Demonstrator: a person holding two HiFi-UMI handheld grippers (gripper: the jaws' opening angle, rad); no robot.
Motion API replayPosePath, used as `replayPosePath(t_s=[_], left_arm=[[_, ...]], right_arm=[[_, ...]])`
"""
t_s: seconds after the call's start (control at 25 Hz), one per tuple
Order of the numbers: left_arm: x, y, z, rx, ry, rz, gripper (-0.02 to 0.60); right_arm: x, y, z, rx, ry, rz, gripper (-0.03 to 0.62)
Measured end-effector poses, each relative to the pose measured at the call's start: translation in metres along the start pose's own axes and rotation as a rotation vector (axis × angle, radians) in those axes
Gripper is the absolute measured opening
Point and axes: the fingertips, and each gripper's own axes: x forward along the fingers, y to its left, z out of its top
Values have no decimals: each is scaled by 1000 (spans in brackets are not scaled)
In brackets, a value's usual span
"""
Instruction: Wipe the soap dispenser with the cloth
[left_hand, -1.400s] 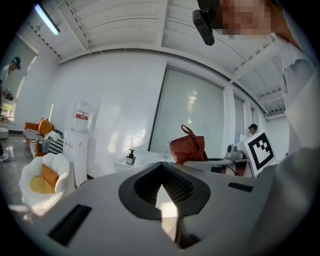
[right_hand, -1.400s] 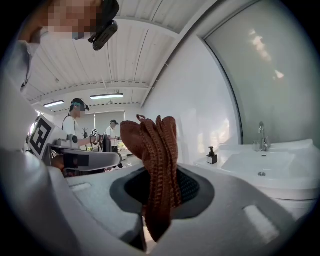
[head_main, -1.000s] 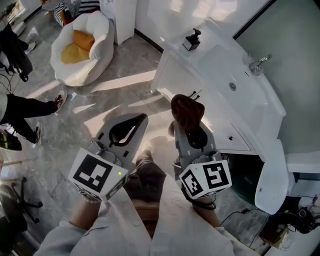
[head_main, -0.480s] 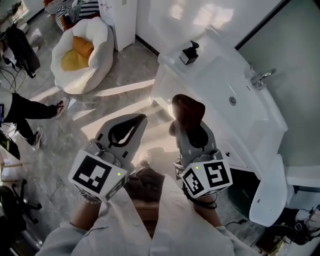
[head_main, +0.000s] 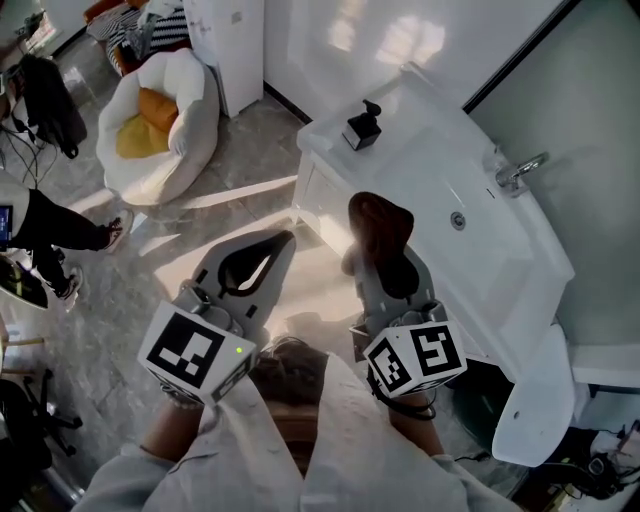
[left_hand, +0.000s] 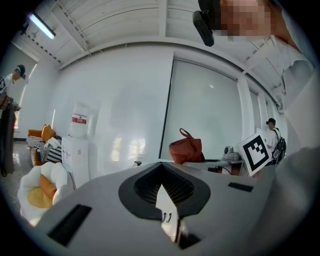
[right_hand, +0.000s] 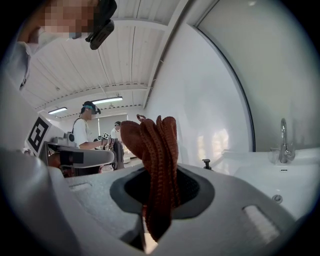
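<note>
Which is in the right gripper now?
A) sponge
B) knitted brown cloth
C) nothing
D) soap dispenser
B: the right gripper is shut on the knitted brown cloth, which sticks up from between its jaws, while the black soap dispenser stands apart on the white vanity top.

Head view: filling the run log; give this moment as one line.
right tool: shut on cloth | left tool: shut, empty | soap dispenser: on counter, untouched

Bathroom corner; washbasin (head_main: 430, 165), tap (head_main: 520, 172), soap dispenser (head_main: 362, 127), toilet (head_main: 532, 408); armchair (head_main: 185, 120) nearby.
</note>
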Motion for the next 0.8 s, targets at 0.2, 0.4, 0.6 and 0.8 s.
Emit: replayPosePath(t_s=[0.2, 0.4, 0.6, 0.8], left_arm=[[16, -7, 3, -8, 4, -14, 5], [26, -17, 4, 1, 11, -43, 5], [33, -25, 6, -12, 20, -71, 5], [46, -24, 5, 6, 12, -100, 5]], right_arm=[[-3, -20, 0, -17, 0, -27, 84], [-12, -33, -3, 2, 3, -62, 84], [-19, -41, -3, 9, -6, -92, 83], [-22, -52, -3, 12, -8, -128, 84]])
